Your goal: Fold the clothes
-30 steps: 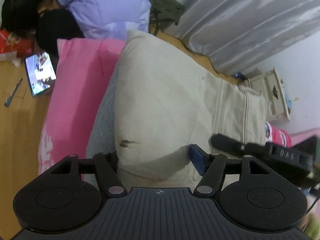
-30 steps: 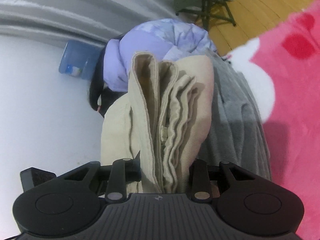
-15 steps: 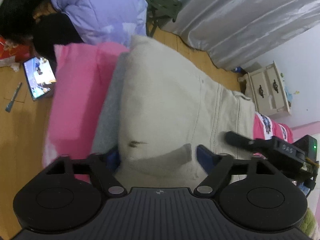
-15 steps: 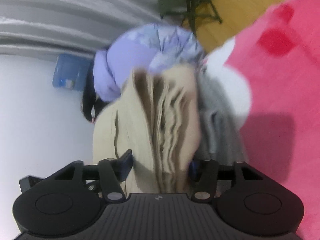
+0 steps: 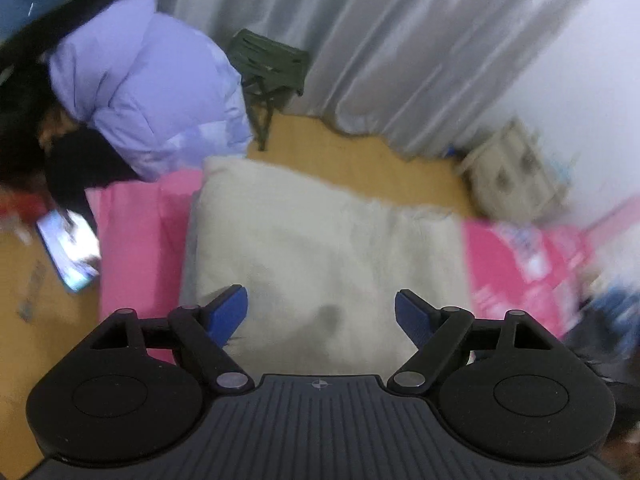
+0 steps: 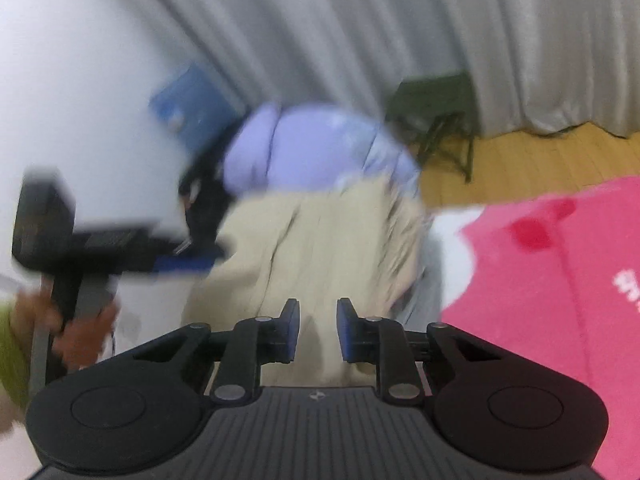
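Released since a second ago: my right gripper, jaws just narrowed, holds nothing. Left gripper wide, empty, above the folded beige trousers. Trousers lie on the pink blanket; beyond it, a person in a lilac jacket.

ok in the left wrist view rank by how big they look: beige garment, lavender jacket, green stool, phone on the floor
1. beige garment, which fills the middle, though it lies nearest the camera
2. lavender jacket
3. green stool and phone, which look about alike; blur and distance leave that order unsure
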{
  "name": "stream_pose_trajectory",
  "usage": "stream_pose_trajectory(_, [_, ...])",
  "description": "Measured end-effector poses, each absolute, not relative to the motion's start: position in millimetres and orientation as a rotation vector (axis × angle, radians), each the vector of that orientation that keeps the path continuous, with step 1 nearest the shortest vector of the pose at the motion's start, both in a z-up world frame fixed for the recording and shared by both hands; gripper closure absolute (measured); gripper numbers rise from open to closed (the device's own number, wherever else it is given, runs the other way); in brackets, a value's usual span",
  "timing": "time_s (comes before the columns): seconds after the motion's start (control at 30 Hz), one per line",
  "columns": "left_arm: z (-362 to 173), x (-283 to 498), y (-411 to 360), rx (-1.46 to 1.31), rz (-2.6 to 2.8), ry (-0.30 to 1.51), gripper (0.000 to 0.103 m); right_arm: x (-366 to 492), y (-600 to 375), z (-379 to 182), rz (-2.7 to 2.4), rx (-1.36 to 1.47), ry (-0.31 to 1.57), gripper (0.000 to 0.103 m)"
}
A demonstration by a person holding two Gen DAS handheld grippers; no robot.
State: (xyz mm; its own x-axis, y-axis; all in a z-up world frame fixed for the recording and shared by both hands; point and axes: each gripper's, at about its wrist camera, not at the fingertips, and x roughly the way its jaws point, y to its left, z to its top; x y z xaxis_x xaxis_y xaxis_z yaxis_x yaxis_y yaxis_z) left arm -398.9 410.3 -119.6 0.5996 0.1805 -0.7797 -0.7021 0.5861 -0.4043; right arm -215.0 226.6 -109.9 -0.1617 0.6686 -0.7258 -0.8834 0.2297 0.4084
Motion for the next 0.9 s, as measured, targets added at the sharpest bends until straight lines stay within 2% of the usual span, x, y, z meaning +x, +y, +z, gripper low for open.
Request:
stream_pose_trajectory(0.1, [-139.7, -386.1, 403.9, -0.702, 0.586, 0.836, 0.021, -229.1, 240.6, -138.8, 1.299, -0.383, 1.076, 0.081])
stream_pose_trajectory(0.4, [-112.6, -387.4, 377.4, -0.447, 0.561, 0.884, 0.021, -265.9, 214.5, -78.5, 1.431, -0.464, 0.994, 0.081])
stream_pose_trajectory(0.57, [-142.1, -370.6, 376.5, -0.400, 0.602, 0.984, 0.021, -290.3, 251.4, -142.0, 1.354, -0.591, 1.096, 0.082])
stream_pose_trajectory(0.63, [-130.8, -372.5, 373.6, -0.374, 0.594, 0.970, 0.024, -293.9, 250.2, -123.4, 1.350, -0.603, 1.073, 0.078])
stream_pose_trajectory(0.73, [-111.1, -379.8, 365.7, -0.299, 0.578, 0.899, 0.022, -309.2, 240.7, -93.0, 1.431, -0.597, 1.014, 0.078])
stream_pose_trajectory(0.9, [-134.7, -347.0, 381.9, -0.309, 0.602, 0.895, 0.020, -340.1, 252.9, -141.6, 1.430, -0.821, 1.007, 0.080])
